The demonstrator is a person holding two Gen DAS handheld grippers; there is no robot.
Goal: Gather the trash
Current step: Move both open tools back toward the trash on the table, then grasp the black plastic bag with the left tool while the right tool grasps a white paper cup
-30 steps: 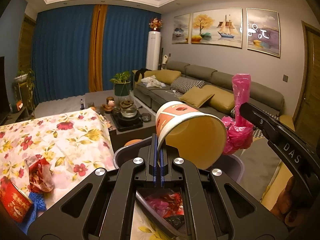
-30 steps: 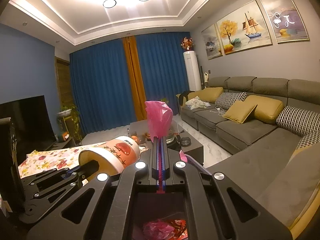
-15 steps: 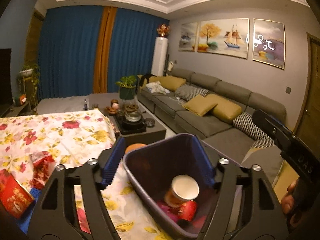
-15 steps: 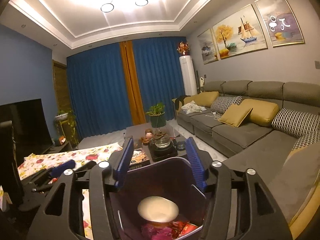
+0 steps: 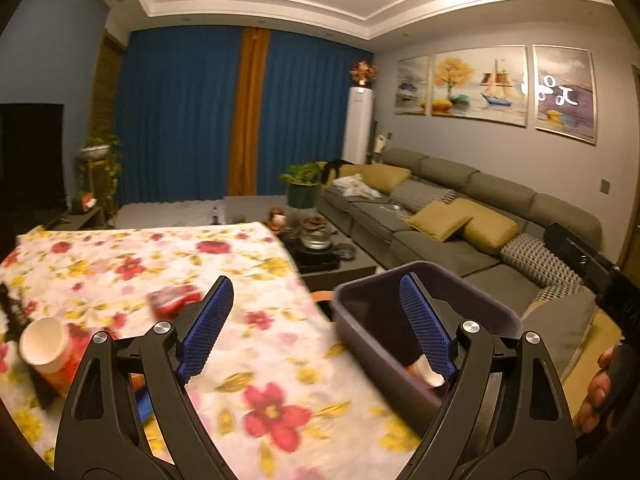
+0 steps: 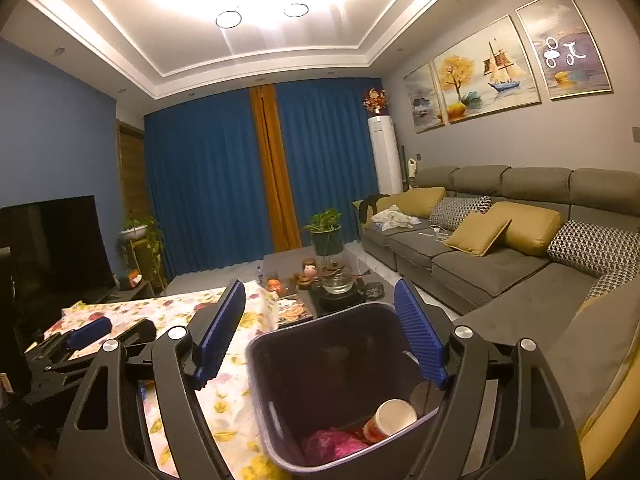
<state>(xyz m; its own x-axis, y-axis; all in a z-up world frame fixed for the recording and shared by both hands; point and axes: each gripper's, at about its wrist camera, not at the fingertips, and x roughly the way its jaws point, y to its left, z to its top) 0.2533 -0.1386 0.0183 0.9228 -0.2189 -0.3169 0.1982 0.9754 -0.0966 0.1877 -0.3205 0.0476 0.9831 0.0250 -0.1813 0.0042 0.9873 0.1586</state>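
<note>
- The grey sectional sofa [image 6: 500, 264] runs along the right wall, with mustard cushions [image 6: 520, 228] and patterned cushions [image 6: 592, 246] on its seat.
- The table under a floral tablecloth [image 5: 168, 268] fills the left and middle of the left wrist view; the picture is blurred there.
- A dark coffee table [image 6: 320, 300] stands beyond the tablecloth, carrying a glass teapot [image 6: 338, 282] and a potted plant [image 6: 326, 232].
- The dark purple trash bin [image 6: 320, 364] stands just beside the right edge of the table, between the table and the sofa.
- The left gripper [image 5: 316, 328] hangs over the tablecloth's right edge, its blue-padded fingers spread wide with nothing between them; its right finger overlaps the bin's rim in the view.
- The right gripper [image 6: 320, 340] hangs above the bin's mouth, its jaws likewise spread wide and empty, one finger to each side of the opening.
- Inside the bin lies a crumpled pink plastic bag [image 6: 332, 446], low against the near wall.
- Touching the bag, a red-and-white paper cup [image 6: 394, 418] lies on its side in the bin with its open mouth facing up toward the camera.
- A second paper cup [image 5: 46, 350] lies on its side on the tablecloth, near the table's left end, mouth toward the camera.
- A red snack wrapper [image 5: 174, 300] lies on the tablecloth, well apart from that cup and just ahead of the left gripper's left finger.
</note>
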